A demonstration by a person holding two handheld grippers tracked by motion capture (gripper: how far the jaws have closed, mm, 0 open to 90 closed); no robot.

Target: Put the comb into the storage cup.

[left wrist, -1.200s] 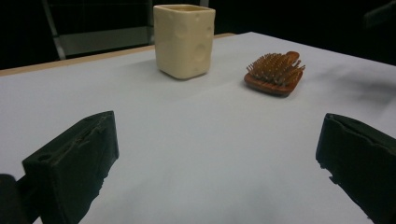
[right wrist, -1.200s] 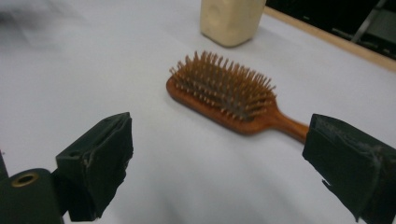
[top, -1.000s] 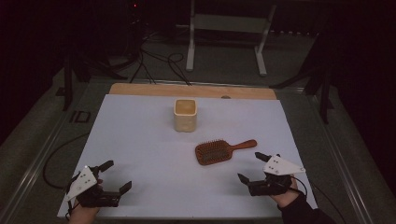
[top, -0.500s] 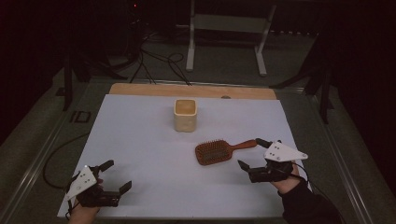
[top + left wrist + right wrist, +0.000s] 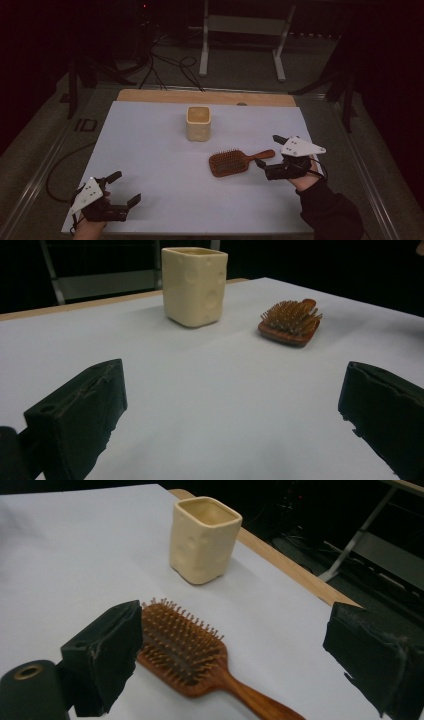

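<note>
Wooden hairbrush (image 5: pixel 235 162) lying bristles-up on the white table cover (image 5: pixel 150 150), right of centre and nearer the person than the cream cup (image 5: pixel 198 122), which stands upright just beyond and to the left of it, apart from it. Handle pointing toward the right side of the table, its end lying between the wide-open jaws of the right gripper (image 5: pixel 266 156), no contact visible. In the right gripper view, brush (image 5: pixel 190 652) directly ahead, head partly behind the left-hand jaw, handle running down toward the bottom edge; cup (image 5: pixel 204 539) farther off, empty as far as its open mouth shows. Left gripper (image 5: pixel 126 189) low at the near left corner of the cover, jaws likewise spread, nothing between them; cup (image 5: pixel 194 284) and brush (image 5: pixel 291 322) both well ahead in the left gripper view.

Handling, as judgement only: brush probably light and rigid, wood smooth and perhaps varnished, hence somewhat slippery under hard pads. Best hold likely across the flat-sided handle near the neck, where the section is narrow and the balance close to the head; a hold at the far tip would let the head droop or swing. Bristle face to be avoided, pins springy and giving no firm seat. Cup looks ceramic or similar, stiff, heavier, breakable; dimpled walls and square rim suggest a pinch over one wall at the rim
</note>
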